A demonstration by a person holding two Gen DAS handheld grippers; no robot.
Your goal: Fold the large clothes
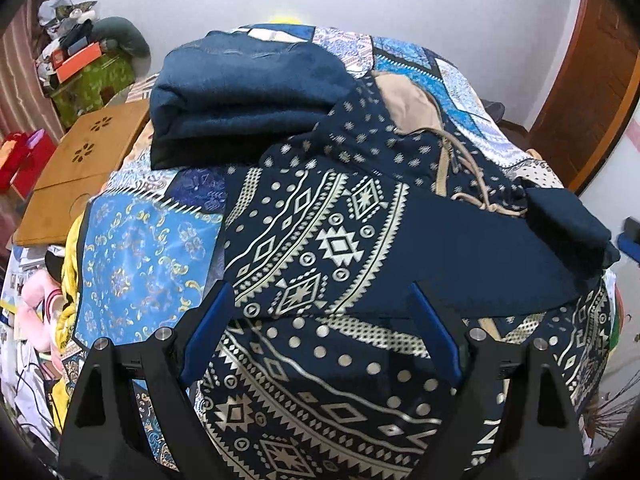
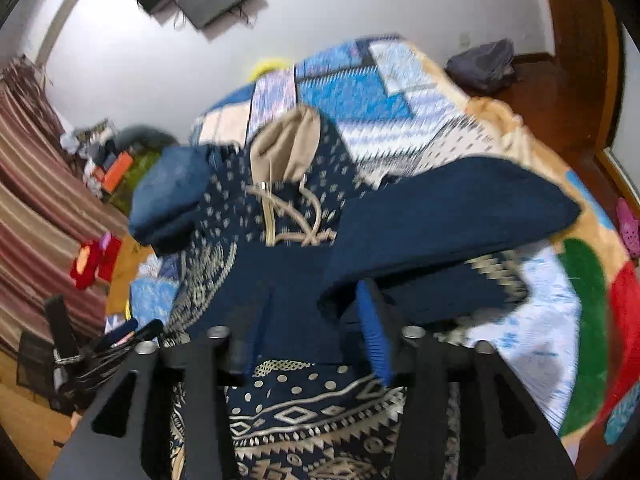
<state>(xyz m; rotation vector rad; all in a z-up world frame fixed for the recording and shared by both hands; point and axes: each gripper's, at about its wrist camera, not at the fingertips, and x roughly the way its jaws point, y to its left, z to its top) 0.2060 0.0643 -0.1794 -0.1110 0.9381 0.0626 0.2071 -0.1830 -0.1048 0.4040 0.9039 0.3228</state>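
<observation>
A navy hoodie (image 1: pixel 320 216) with a cream geometric print lies spread on the bed, its beige-lined hood (image 1: pixel 408 100) and drawstrings toward the far side. Its plain navy sleeve (image 1: pixel 500 256) is folded across the chest, cuff at the right. My left gripper (image 1: pixel 320 290) hangs open above the printed front, with nothing pinched. In the right wrist view the sleeve (image 2: pixel 452 216) slants across the hoodie (image 2: pixel 304 412). Its near edge lies between the parted fingers of my right gripper (image 2: pixel 314 296), and the blue pad (image 2: pixel 374 336) is not pressing on it.
A folded dark blue garment (image 1: pixel 248 92) sits on the patchwork quilt (image 1: pixel 132 264) beyond the hoodie. A wooden lap table (image 1: pixel 80 160) and a cluttered green box (image 1: pixel 92 80) stand left of the bed. The wooden door (image 1: pixel 592 80) is at right, striped curtains (image 2: pixel 40 208) at left.
</observation>
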